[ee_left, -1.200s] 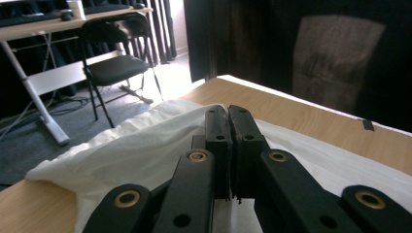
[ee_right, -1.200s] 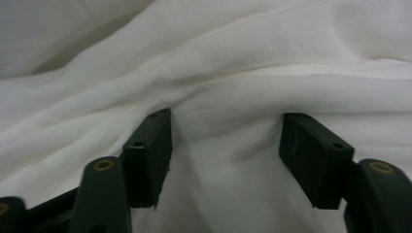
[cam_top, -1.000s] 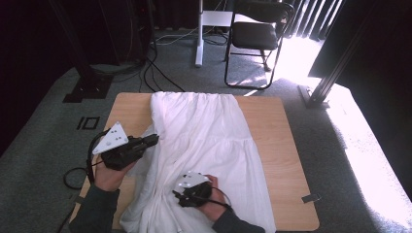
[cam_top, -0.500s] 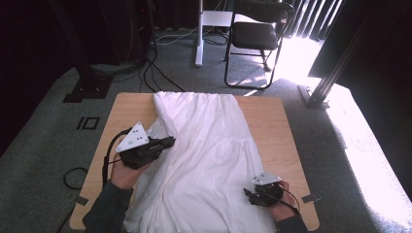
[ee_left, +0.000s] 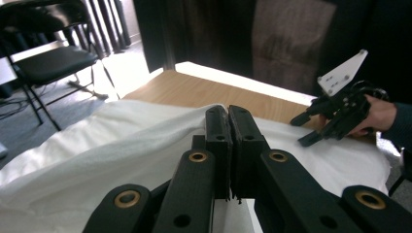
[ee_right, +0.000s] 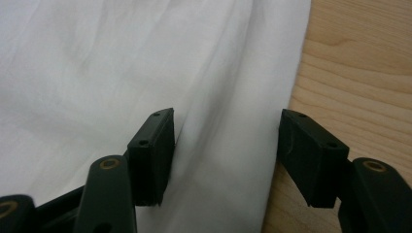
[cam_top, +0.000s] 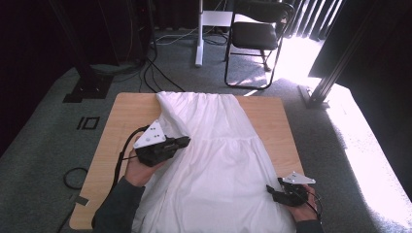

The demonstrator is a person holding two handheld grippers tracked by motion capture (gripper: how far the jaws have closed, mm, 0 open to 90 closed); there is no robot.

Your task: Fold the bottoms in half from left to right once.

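White garment [cam_top: 218, 160] ×1, wooden table [cam_top: 128, 114] ×1, 2 claws: left [cam_top: 183, 141], right [cam_top: 270, 192].

White cloth [cam_top: 218, 160] on pale wood table [cam_top: 126, 111]
Black grippers, grey plates; black chair [cam_top: 255, 34] on grey-green carpet [cam_top: 43, 145].

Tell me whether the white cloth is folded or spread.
Mostly spread: the white cloth lies flat along the table, one edge lifted.
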